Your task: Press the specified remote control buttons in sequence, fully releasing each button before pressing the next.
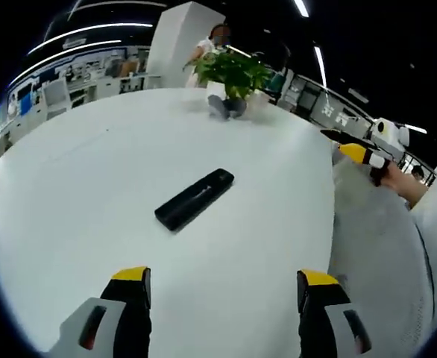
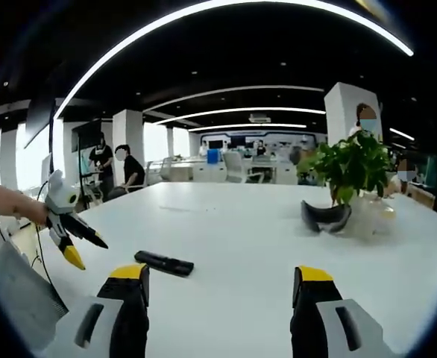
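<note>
On the table (image 1: 69, 224), the remote (image 1: 195, 198) lies untouched; both my grippers, left (image 1: 224, 287) and right (image 2: 220, 287), gape empty. Pressing off-centre could skid it away.

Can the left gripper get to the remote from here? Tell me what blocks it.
Probably yes. The left gripper is open, and the remote lies flat on the bare table just ahead of its jaws. The plant stands far beyond.
</note>
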The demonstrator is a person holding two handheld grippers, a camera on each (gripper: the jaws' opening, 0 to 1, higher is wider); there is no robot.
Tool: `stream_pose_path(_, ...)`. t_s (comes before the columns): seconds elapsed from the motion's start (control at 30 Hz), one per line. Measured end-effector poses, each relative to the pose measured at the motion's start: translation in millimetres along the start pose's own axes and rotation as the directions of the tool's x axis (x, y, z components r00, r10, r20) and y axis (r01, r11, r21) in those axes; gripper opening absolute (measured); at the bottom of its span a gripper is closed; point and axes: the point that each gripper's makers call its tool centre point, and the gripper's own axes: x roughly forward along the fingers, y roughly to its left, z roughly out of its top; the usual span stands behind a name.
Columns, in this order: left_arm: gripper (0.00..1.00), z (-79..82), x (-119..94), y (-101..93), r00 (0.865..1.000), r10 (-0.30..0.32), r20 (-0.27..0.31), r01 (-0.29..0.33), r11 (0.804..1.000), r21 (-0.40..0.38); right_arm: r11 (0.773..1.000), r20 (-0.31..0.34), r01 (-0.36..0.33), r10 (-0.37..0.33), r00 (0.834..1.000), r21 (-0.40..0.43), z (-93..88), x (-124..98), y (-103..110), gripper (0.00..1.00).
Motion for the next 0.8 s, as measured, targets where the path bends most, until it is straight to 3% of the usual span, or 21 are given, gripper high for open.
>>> stream_pose_path(0.27,0.80,1.4,21.6,22.8,0.987,0.036,-0.155,-0.006,0.981,0.192,1.000,-0.023,-0.019,0.018,1.000,-0.024,-3.8,0.1,4.7,0.76)
stream_pose_path(0.43,0.77,6.9,31.4,30.8,0.980,0.024,-0.199,0.021,0.975,0.221,0.999,-0.017,-0.022,0.021,1.000,-0.028,-3.3,-0.9,4.4,0.71)
stream_pose_path(0.57,0.73,7.8,34.8,39.9,0.963,0.034,-0.266,0.038,0.964,0.263,0.998,-0.019,-0.051,0.050,0.999,-0.035,-3.5,-0.8,9.5,0.64)
stream_pose_path(0.8,0.66,19.4,48.1,45.1,0.959,0.021,-0.282,0.065,0.954,0.292,0.996,-0.081,-0.075,0.071,0.994,-0.054,-12.7,0.4,13.5,0.53)
